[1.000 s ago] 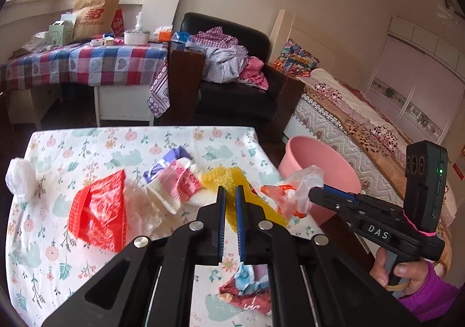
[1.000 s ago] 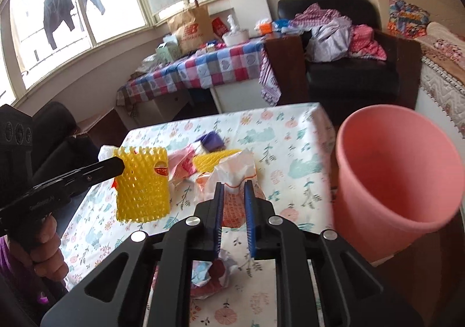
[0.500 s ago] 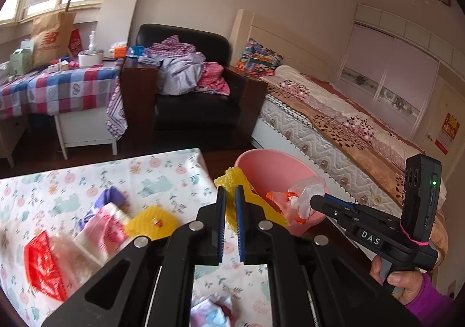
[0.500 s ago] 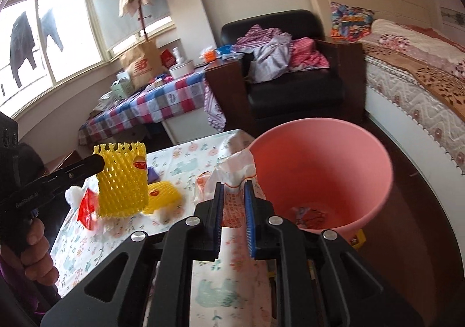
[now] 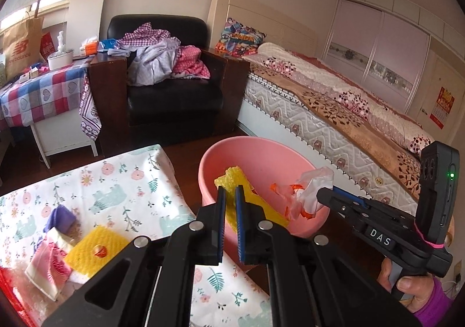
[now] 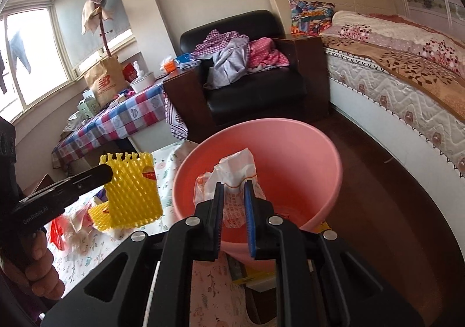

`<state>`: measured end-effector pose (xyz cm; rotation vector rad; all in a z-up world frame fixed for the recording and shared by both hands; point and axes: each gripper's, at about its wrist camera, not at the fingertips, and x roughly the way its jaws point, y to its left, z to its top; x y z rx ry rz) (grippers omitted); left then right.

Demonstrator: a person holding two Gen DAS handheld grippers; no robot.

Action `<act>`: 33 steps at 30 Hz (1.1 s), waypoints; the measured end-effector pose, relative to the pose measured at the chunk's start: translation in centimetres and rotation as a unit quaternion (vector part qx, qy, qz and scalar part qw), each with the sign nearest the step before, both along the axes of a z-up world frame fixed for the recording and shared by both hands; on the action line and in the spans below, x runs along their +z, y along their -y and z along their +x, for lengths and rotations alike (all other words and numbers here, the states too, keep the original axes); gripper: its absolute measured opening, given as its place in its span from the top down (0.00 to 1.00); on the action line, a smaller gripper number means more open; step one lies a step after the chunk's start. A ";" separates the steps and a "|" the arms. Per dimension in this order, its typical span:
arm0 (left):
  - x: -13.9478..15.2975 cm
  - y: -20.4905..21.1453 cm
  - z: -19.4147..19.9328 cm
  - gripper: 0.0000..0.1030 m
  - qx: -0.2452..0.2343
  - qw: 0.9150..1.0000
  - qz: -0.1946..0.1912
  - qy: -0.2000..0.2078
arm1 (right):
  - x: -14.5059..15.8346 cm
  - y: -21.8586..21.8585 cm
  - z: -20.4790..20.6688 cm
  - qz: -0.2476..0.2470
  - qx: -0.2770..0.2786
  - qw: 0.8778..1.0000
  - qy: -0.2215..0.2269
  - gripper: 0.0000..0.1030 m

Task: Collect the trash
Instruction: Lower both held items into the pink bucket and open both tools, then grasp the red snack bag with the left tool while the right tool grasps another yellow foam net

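On the left, the bench (image 5: 122, 181) under its floral cloth carried a good share of the trash: a red plastic bag (image 6: 56, 232) at the far edge, a pink-and-white wrapper (image 5: 48, 264), a purple scrap (image 5: 59, 218) and a second yellow foam net (image 5: 94, 250) lying flat. None of these had been touched, so most of the collecting seemed to be left.

Next came the left hand-held gripper (image 5: 229, 192), its blue-padded jaws drawn close together and pinching a yellow foam net sleeve (image 6: 130, 187). From the right wrist view the sleeve hung over the bench edge, just beside the pink bin (image 6: 334, 158) rather than above its mouth; from the left wrist view it looked closer to the rim, so its exact place over the bin was hard to fix.

Further right, the right hand-held gripper (image 6: 234, 186) was clamped on a crumpled clear plastic wrapper with orange print (image 6: 232, 170), jaws narrowed but held a little apart by the bulk of it. That wrapper hung over the bin's opening, ready to drop.

The bin stood on the dark floor between the bench and the bed (image 5: 334, 100). Something small possibly lay at its bottom, though the wrapper and the gripper hid most of it. Two pieces were in hand, neither released.
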<state>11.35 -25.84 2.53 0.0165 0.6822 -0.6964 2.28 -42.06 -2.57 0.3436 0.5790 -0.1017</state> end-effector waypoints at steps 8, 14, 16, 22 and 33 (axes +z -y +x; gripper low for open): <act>-2.5 3.5 2.1 0.94 -0.012 0.999 0.031 -0.022 | -1.7 0.9 1.1 0.000 -0.017 1.000 -0.020 0.86; -3.9 4.9 2.7 0.94 -0.012 0.999 0.042 -0.031 | -2.3 1.5 1.6 0.004 -0.022 0.999 -0.029 0.86; -4.2 4.9 2.9 0.93 -0.009 0.998 0.042 -0.037 | -2.5 1.6 1.8 0.008 -0.023 0.999 -0.034 0.86; -4.3 4.4 3.2 0.82 -0.001 0.998 0.033 -0.047 | -3.2 1.9 2.2 0.018 -0.032 0.998 -0.049 0.85; -2.4 3.2 1.9 0.61 -0.004 1.000 0.007 -0.026 | -2.9 1.8 1.7 0.020 -0.030 0.998 -0.043 0.67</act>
